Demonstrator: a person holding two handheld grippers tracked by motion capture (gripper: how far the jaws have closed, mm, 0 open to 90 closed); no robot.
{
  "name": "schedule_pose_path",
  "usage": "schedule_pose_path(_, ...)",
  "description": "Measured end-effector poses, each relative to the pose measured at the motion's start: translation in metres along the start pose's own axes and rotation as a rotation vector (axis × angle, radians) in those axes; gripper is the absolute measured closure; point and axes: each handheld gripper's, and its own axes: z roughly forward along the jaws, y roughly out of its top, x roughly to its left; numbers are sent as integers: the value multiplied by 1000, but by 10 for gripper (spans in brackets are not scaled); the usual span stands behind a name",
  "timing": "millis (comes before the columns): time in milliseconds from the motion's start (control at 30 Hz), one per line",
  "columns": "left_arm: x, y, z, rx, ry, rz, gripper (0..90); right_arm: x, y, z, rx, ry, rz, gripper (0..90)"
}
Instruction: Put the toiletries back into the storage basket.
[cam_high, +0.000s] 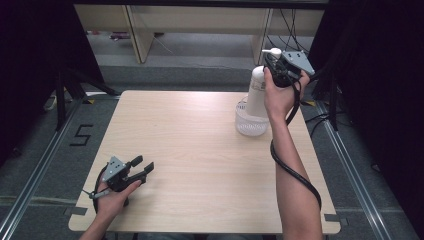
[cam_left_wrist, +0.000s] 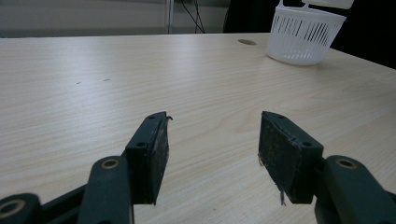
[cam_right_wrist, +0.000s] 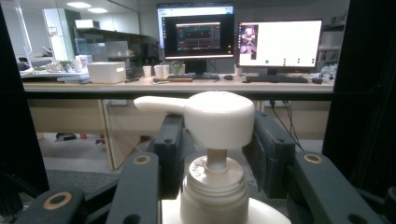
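Right gripper view shows the right gripper (cam_right_wrist: 217, 154) clamped at the neck of the pump bottle (cam_right_wrist: 215, 186), under its head, a sound hold on stiff, slippery plastic, while the left gripper (cam_left_wrist: 212, 149) gapes empty at the near left.

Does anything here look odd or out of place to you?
Nothing is spilled or broken. The one unusual sight: the pump bottle is lifted above the white basket, held by the right gripper around its neck. The left gripper rests open; its pads look slightly frayed.

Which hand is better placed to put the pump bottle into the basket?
Right: its gripper already clamps the pump bottle just above the basket. The left gripper rests open, far across the table.
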Motion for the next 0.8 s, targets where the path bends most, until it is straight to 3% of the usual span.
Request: schedule_pose_path(800,0,0,0,1,-2,-1,421,-1,-12,11,33,2,1,600)
